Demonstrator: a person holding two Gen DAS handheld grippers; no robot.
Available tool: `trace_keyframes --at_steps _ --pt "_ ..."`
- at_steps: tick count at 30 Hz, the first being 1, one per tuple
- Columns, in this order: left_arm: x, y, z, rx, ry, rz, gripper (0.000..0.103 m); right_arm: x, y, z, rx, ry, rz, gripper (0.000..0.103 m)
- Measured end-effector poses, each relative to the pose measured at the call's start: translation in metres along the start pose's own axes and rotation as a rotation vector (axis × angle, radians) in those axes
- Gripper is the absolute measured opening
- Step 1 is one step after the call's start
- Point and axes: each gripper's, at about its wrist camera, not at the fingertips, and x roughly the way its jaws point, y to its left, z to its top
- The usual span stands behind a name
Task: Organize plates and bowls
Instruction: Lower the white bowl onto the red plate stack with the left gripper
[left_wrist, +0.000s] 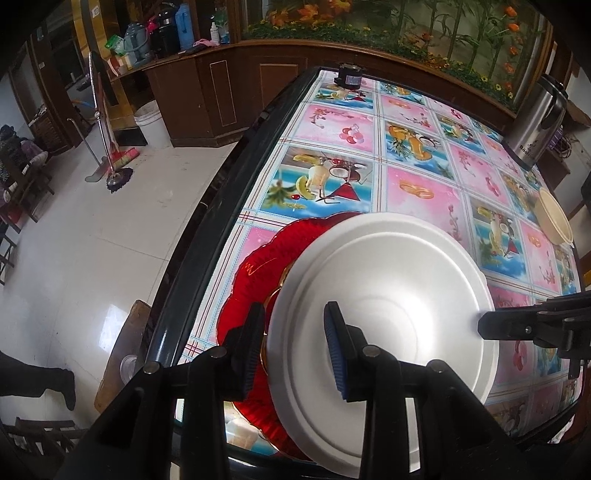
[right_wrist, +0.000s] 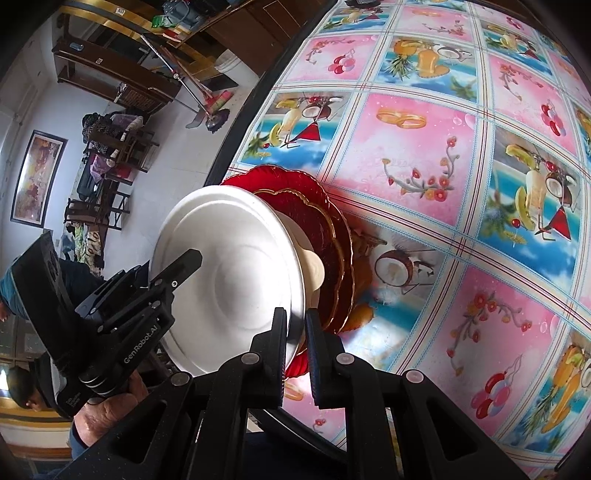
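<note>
Pink and blue picture squares cover the big desk (left_wrist: 417, 192), which stands on a shiny white floor (left_wrist: 92, 258) by brown wood cabinets (left_wrist: 221, 92). One white plate (left_wrist: 388, 295) is tipped up over two red plates (left_wrist: 258, 280) with wavy gold edges near the desk's dark rim. One cream bowl (left_wrist: 554, 218) sits far off, near one silver flask (left_wrist: 535, 129). The right hand-held gripper (right_wrist: 295, 343) pinches the white plate's edge tight. The left hand-held gripper (left_wrist: 295, 350) has the plate's other edge between its fingers, with gaps showing; they are a little apart and opening.
</note>
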Motion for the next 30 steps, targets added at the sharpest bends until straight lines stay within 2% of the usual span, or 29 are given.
trace_keyframes --at_steps 3,9,16,30 --pt "-0.003 0.004 0.001 -0.013 -0.011 0.009 0.040 0.000 0.003 0.001 -0.021 -0.011 -0.011 0.012" --pt "-0.011 0.011 0.003 -0.039 -0.035 0.014 0.045 -0.002 0.005 0.004 -0.036 -0.029 -0.022 0.013" --pt "-0.018 0.012 0.008 -0.055 -0.057 0.016 0.046 -0.013 0.004 0.000 -0.048 -0.047 0.002 0.036" --pt "-0.045 -0.011 0.020 -0.016 -0.119 -0.012 0.047 -0.051 -0.018 -0.016 0.020 -0.126 0.028 0.036"
